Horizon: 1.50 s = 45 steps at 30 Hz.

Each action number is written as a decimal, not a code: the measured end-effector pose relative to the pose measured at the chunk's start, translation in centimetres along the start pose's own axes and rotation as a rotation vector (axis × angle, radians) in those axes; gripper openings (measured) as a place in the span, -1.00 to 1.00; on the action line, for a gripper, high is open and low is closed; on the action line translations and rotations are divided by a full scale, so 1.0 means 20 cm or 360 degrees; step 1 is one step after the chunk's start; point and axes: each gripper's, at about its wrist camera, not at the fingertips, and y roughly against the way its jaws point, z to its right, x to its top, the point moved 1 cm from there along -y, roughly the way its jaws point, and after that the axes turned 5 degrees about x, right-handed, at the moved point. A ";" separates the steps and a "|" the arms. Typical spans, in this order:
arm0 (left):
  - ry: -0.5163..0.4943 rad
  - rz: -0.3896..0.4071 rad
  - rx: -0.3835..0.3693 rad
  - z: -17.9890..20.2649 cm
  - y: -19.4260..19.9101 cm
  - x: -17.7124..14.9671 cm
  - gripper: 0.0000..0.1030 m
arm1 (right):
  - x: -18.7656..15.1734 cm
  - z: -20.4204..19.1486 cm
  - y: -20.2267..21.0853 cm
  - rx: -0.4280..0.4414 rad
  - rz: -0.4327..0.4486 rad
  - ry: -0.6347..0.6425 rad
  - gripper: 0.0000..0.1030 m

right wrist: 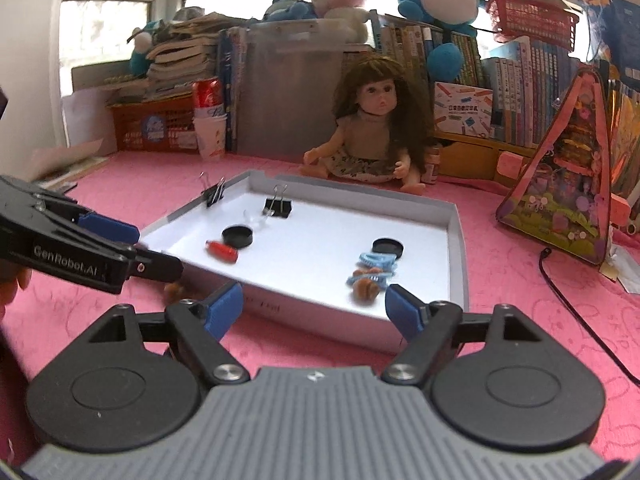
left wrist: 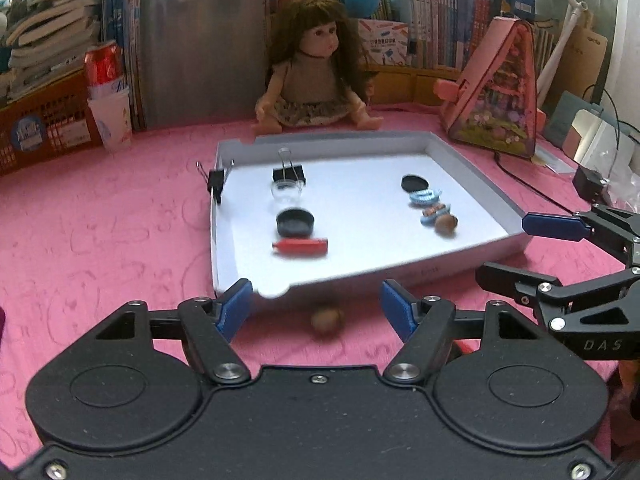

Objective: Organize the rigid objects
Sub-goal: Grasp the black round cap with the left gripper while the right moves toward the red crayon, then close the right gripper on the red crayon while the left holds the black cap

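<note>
Pink cloth covered the table (left wrist: 100,220), and the white tray (left wrist: 476,164) sat on it before the doll (left wrist: 316,76). I had my left gripper (left wrist: 316,308) wide and empty, a brown nut (left wrist: 327,320) lying on the cloth between its fingers, just outside the tray's near wall. My right gripper (right wrist: 314,308) stood wide too, holding nothing, near the tray's front, where a second nut (right wrist: 365,291) lay beside blue clips (right wrist: 376,261).
</note>
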 end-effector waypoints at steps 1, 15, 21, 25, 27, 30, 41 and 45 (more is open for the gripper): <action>-0.0002 -0.0003 0.0004 0.00 0.00 -0.01 0.32 | -0.01 -0.01 0.00 -0.0004 -0.0006 0.0019 0.69; -0.0084 -0.0070 -0.0333 0.13 0.09 -0.18 -0.20 | -0.18 -0.03 0.07 0.0081 -0.0117 0.0153 0.69; -0.0156 -0.0031 -0.0339 0.24 0.07 -0.19 -0.20 | -0.19 0.03 0.12 0.0042 -0.0117 0.0110 0.69; -0.0198 -0.0015 -0.0300 0.28 0.04 -0.20 -0.41 | -0.21 0.04 0.12 0.0054 -0.0123 0.0098 0.69; -0.0203 -0.0011 -0.0292 0.29 0.05 -0.20 -0.42 | -0.21 0.03 0.12 0.0080 -0.0127 0.0089 0.69; -0.0201 0.0004 -0.0272 0.27 0.06 -0.19 -0.42 | -0.23 0.00 0.11 0.0146 -0.0132 0.0075 0.69; -0.0108 0.0008 -0.0111 0.09 0.07 -0.18 -0.42 | -0.22 -0.14 0.02 0.0167 -0.0170 0.0174 0.49; -0.0079 -0.0010 -0.0075 0.05 0.05 -0.20 -0.42 | -0.20 -0.07 0.00 0.0028 -0.0171 0.0116 0.49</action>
